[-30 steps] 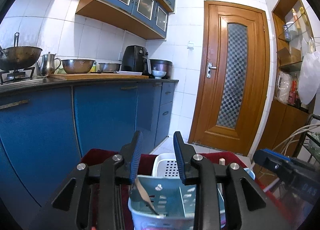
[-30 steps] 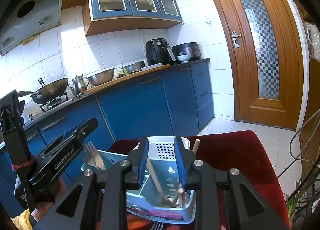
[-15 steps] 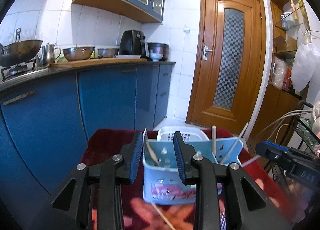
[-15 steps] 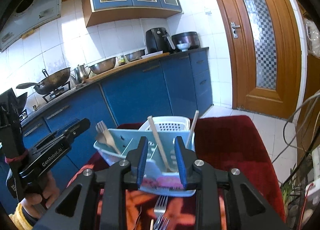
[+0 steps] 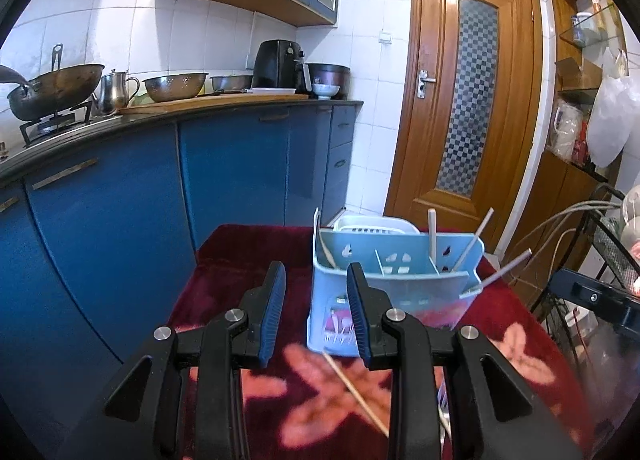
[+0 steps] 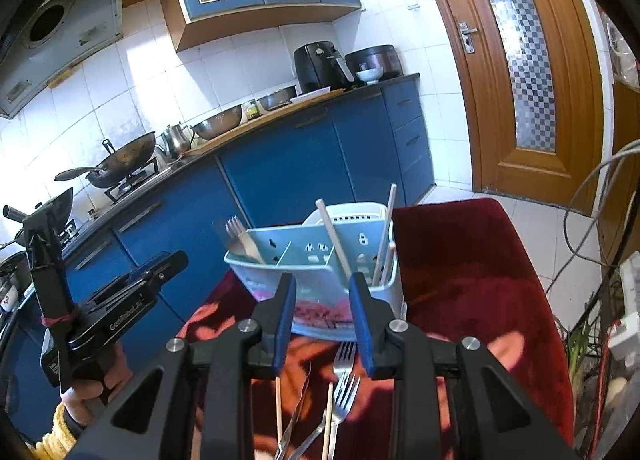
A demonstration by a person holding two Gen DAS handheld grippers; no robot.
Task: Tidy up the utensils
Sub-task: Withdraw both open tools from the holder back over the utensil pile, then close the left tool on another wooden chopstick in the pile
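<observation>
You are between picks: both tools are empty. Your left gripper (image 5: 314, 310) and right gripper (image 6: 323, 318) each hold their jaws partly spread with nothing between them, hovering short of the blue caddy (image 6: 320, 260) on the red cloth (image 6: 472, 260). Chopsticks (image 6: 334, 240) and a fork already stand in it. Loose forks (image 6: 346, 384) and a chopstick (image 5: 354, 392) lie on the cloth just below the jaws; what looks like tongs lies beside them. Next, dip one gripper and close on a single handle.
</observation>
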